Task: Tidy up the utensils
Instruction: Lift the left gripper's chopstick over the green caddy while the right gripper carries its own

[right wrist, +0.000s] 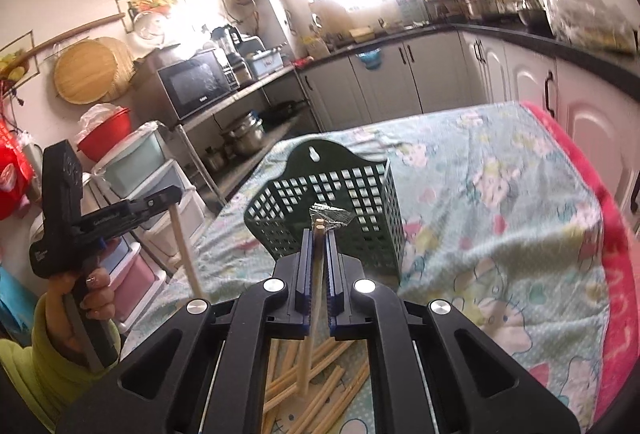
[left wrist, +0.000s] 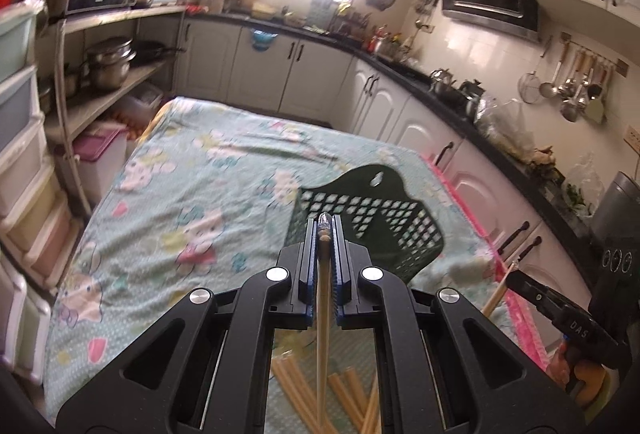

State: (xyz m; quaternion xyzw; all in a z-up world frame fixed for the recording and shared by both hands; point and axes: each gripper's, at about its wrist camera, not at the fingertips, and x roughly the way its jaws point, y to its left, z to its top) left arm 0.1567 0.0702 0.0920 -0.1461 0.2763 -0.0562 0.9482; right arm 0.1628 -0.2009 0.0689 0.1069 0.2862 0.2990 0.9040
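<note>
Because each claw grips its chopstick only at the very top, the long free ends hang down and could swing, and that seems the likeliest source of trouble. The left claw (left wrist: 324, 230) is closed to a narrow slot on a chopstick (left wrist: 322, 314) whose tip pokes just past the fingers; the right claw (right wrist: 318, 234) is pinched the same way on another chopstick (right wrist: 310, 330), with a scrap of crinkled clear wrapper (right wrist: 330, 215) at its tip. If either stick pivots in the pads, its lower end could catch the rim of the green basket (left wrist: 360, 210) instead of dropping inside, or tip that light basket over on the soft patterned cloth (left wrist: 180, 162) covering the desk. With both claws approaching one small opening, they could also knock together.

From the left wrist, the basket appears leaning with its mouth turned toward the camera, though blur makes this uncertain; the right claw shows only at the lower right edge. From the right wrist, the basket stands more clearly upright, near the desk's left edge, and the person's hand (right wrist: 94, 290) on the left claw's handle is visible. Both views show the loose chopsticks (right wrist: 320, 366) lying beneath the claws.
</note>
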